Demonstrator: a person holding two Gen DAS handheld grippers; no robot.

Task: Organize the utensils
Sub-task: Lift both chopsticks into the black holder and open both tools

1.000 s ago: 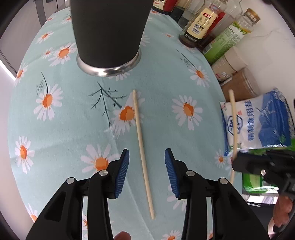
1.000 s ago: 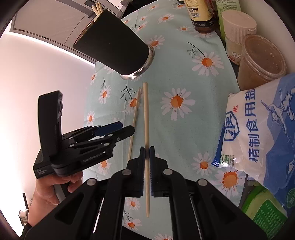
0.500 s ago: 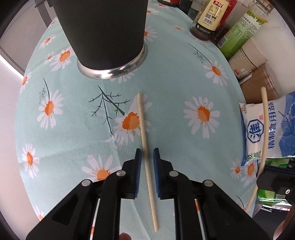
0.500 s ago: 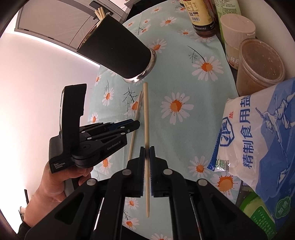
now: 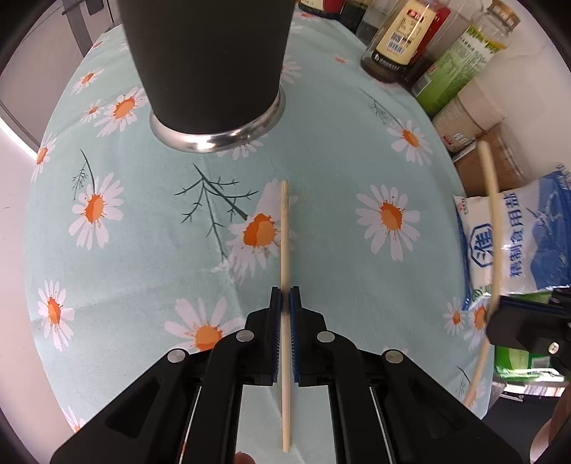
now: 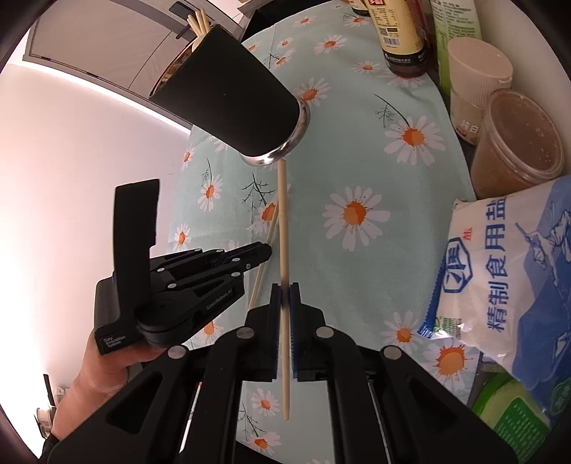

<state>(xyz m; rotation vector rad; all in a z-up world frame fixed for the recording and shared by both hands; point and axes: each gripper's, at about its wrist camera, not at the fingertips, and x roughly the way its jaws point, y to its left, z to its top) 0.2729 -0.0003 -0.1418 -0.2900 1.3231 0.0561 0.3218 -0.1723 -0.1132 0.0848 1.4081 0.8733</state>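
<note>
Clamping the left gripper (image 5: 284, 298) on a chopstick (image 5: 284, 250) lying flat on the daisy-print table (image 5: 339, 150), pads pressing its shaft near the middle, one end reaching ahead toward the cup and the other trailing back under the gripper body. Holding a second chopstick (image 6: 283, 250) clenched in the right gripper (image 6: 284, 296), lifted clear of the cloth, its far tip pointing at the steel base ring of the black cup (image 6: 232, 103). Standing just ahead of both grippers, that cup, with several chopsticks (image 6: 198, 21) already poking out of its mouth in the right wrist view. Sitting off to the right of the grippers, a salt bag (image 6: 506, 271), a tub (image 6: 514, 139) and sauce bottles (image 5: 399, 35), all well apart from the work. Judging the step in hand as picking up the last loose chopstick, with the left grasp just made and no lift begun. Calling next, probably, for raising the left chopstick off the table, tipping each stick upright and carrying it above the cup's rim before letting go. Risking a slip or pivot of the thin stick between the pads while tilting.
</note>
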